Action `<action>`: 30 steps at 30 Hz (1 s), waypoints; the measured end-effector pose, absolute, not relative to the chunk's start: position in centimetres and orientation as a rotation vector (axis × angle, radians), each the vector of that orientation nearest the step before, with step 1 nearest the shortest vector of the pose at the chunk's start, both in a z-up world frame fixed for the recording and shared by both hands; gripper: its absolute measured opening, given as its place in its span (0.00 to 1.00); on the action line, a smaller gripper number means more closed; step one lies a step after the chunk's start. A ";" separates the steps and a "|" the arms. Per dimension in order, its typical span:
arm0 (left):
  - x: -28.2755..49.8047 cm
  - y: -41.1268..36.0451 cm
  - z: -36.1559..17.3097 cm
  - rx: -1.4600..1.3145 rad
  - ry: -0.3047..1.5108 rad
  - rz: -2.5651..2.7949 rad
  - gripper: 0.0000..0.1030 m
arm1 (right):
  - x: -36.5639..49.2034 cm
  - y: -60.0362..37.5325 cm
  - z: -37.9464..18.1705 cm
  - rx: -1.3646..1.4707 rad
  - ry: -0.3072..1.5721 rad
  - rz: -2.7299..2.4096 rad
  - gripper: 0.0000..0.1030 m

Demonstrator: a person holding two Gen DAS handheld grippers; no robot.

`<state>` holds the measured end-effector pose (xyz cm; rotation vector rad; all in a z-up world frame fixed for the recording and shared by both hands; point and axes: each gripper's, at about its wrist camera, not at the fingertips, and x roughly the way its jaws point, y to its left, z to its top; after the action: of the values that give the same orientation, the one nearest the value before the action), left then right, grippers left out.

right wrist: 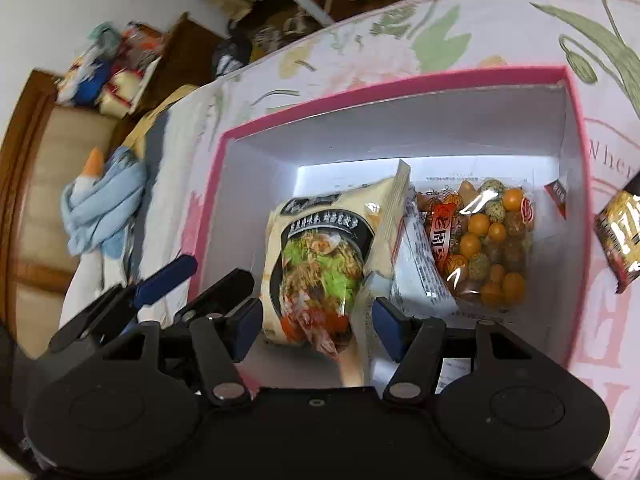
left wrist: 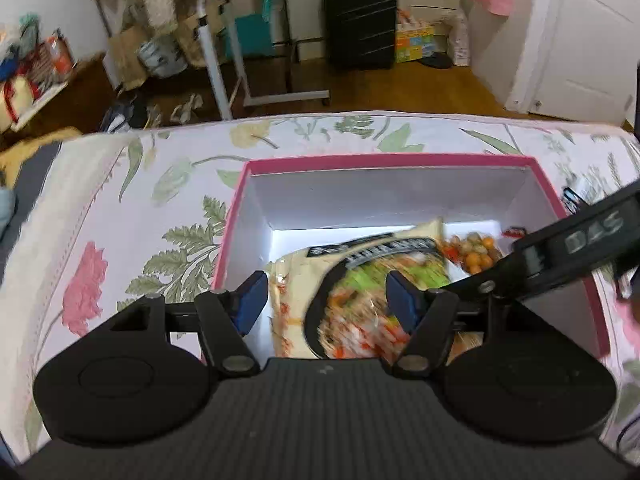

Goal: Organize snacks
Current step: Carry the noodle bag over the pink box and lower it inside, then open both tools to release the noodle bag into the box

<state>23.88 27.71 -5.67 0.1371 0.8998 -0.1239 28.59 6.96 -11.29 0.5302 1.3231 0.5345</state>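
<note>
A pink-rimmed white box (left wrist: 384, 160) (right wrist: 400, 84) stands on a floral bedspread. Inside lie a cream noodle packet (left wrist: 352, 280) (right wrist: 324, 256) and a clear bag of orange and speckled coated nuts (left wrist: 474, 252) (right wrist: 492, 240). My left gripper (left wrist: 326, 304) is open above the noodle packet, its blue pads apart on either side. My right gripper (right wrist: 318, 322) is open over the same packet's near end; its body shows in the left wrist view (left wrist: 568, 248). The packet looks blurred in the left view.
A dark snack packet (right wrist: 622, 236) lies on the bedspread right of the box. A light blue cloth (right wrist: 104, 208) lies at the bed's left side. Beyond the bed are a black suitcase (left wrist: 360, 20), a white desk frame (left wrist: 224, 60) and floor clutter.
</note>
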 end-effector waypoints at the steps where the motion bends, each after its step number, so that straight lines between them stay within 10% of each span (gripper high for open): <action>1: 23.4 27.4 -5.5 0.152 0.898 -0.132 0.63 | 28.3 6.7 -10.6 0.503 1.317 0.554 0.64; 13: 17.9 22.5 -0.5 0.046 0.891 -0.291 0.63 | 20.1 -2.2 -1.7 -0.007 1.112 0.638 0.65; 30: 15.0 8.2 -1.8 0.025 0.850 -0.542 0.61 | 16.2 -20.5 -1.5 0.119 0.850 0.438 0.67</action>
<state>15.03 8.18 -1.79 0.0254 0.8503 -0.5417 16.17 -20.45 -1.48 0.1190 0.8497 0.4383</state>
